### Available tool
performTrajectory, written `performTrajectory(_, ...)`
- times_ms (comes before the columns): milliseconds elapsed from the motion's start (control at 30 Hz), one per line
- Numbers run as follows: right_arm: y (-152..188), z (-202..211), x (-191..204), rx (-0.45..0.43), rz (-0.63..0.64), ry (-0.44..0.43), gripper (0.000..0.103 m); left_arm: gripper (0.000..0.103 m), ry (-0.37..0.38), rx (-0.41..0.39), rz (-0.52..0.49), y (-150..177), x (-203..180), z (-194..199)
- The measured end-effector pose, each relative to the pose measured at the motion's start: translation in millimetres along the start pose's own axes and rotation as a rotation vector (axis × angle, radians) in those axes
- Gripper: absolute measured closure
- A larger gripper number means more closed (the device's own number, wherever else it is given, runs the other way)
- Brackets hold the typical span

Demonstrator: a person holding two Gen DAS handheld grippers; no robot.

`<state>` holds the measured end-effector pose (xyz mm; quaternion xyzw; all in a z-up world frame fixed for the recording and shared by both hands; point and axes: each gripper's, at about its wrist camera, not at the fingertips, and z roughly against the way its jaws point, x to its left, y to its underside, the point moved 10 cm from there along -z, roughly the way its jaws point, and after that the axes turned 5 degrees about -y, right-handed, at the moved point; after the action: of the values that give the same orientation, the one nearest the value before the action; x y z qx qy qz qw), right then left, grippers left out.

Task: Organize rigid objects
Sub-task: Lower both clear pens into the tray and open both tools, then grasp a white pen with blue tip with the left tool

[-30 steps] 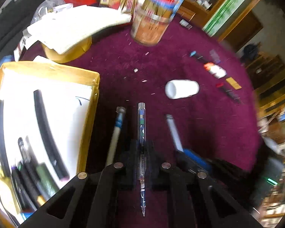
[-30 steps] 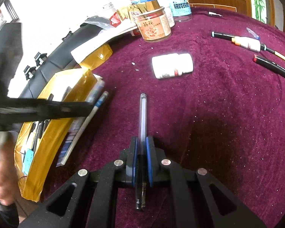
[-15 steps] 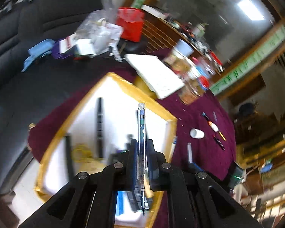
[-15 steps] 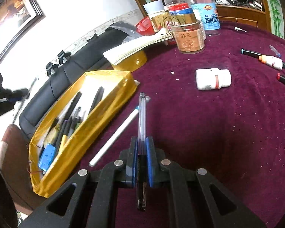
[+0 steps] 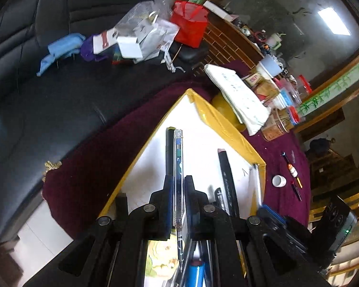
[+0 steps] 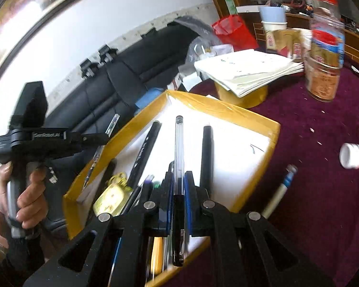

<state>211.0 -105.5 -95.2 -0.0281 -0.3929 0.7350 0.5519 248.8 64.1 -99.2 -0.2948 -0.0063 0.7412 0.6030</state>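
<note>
My left gripper is shut on a clear pen with a patterned blue barrel and holds it over the yellow-rimmed tray. My right gripper is shut on a clear pen with a black cap end, also over the tray. The tray holds several black pens and markers. The left gripper with its pen shows in the right wrist view, at the tray's left edge.
A white pen with a blue tip lies on the maroon cloth right of the tray. A white bottle, snack jars and stacked papers stand beyond. A black sofa is on the left.
Both grippers, each still holding its pen, have moved from above the maroon cloth to above the tray. The right gripper is now closer to the tray than half a second ago.
</note>
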Motion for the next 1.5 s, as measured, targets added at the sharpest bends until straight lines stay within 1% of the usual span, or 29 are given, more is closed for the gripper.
performTrajectory(167,-11.0,-35.3,-5.3,0.043,0.001,0.072,0.094,0.096,-0.024,0.015,-0.015,-3.3,2.4,-21.1)
performTrajectory(300,-11.0,-51.1,-13.8,0.082,-0.01,0.106,0.094,0.095,-0.066,0.024,-0.035,-5.2,5.8,-32.7)
performTrajectory(433,-8.2,-58.9,-20.1,0.104,-0.019,0.125,0.094,0.095,-0.083,0.039,-0.039,-4.3,9.1,-41.2)
performTrajectory(600,-3.4,-67.0,-25.5,0.122,-0.037,0.142,0.094,0.095,-0.12,0.014,-0.068,-5.6,7.0,-43.2)
performTrajectory(733,-0.6,-66.4,-27.0,0.124,-0.05,0.135,0.093,0.094,-0.119,0.009,-0.06,-6.4,7.1,-43.4)
performTrajectory(800,-2.9,-58.9,-22.8,0.107,-0.059,0.113,0.088,0.088,-0.111,0.015,-0.056,-6.3,5.8,-42.6)
performTrajectory(833,-4.8,-53.5,-19.9,0.095,-0.058,0.099,0.083,0.075,-0.105,0.015,-0.047,-6.1,5.2,-40.1)
performTrajectory(867,-7.7,-43.6,-15.9,0.074,-0.051,0.084,0.079,0.056,-0.1,0.011,-0.037,-6.1,4.6,-37.6)
performTrajectory(900,-10.4,-33.0,-13.0,0.051,-0.043,0.074,0.078,0.053,-0.077,0.001,-0.028,-5.9,1.5,-33.3)
performTrajectory(933,-12.4,-24.0,-10.9,0.031,-0.037,0.065,0.077,0.052,-0.064,-0.003,-0.031,-4.8,-1.6,-29.5)
performTrajectory(1033,-15.8,11.1,-13.1,-0.027,-0.038,0.038,0.073,0.052,-0.089,-0.048,-0.057,-0.2,-11.4,-10.8)
performTrajectory(1067,-15.8,20.9,-17.8,-0.04,-0.046,0.035,0.071,0.052,-0.087,-0.061,-0.071,2.6,-17.4,-3.7)
performTrajectory(1133,-11.2,40.4,-35.6,-0.056,-0.088,0.035,0.07,0.052,-0.067,-0.088,-0.094,9.1,-31.1,12.1)
performTrajectory(1167,-10.0,44.4,-43.1,-0.057,-0.107,0.036,0.07,0.048,-0.056,-0.102,-0.101,13.4,-37.7,20.2)
performTrajectory(1200,-6.0,48.6,-55.4,-0.055,-0.132,0.048,0.07,0.046,-0.048,-0.113,-0.108,18.1,-44.6,28.1)
performTrajectory(1267,5.5,53.4,-83.4,-0.037,-0.191,0.091,0.07,0.044,-0.039,-0.138,-0.125,25.9,-57.4,40.3)
performTrajectory(1333,16.3,54.6,-102.9,-0.018,-0.242,0.111,0.07,0.041,-0.027,-0.15,-0.148,35.7,-74.0,48.6)
performTrajectory(1400,26.3,58.0,-121.7,-0.02,-0.284,0.124,0.07,0.037,-0.004,-0.149,-0.192,47.2,-94.9,52.1)
performTrajectory(1500,33.3,70.3,-142.6,-0.043,-0.327,0.127,0.07,0.035,-0.004,-0.125,-0.278,64.4,-123.3,45.5)
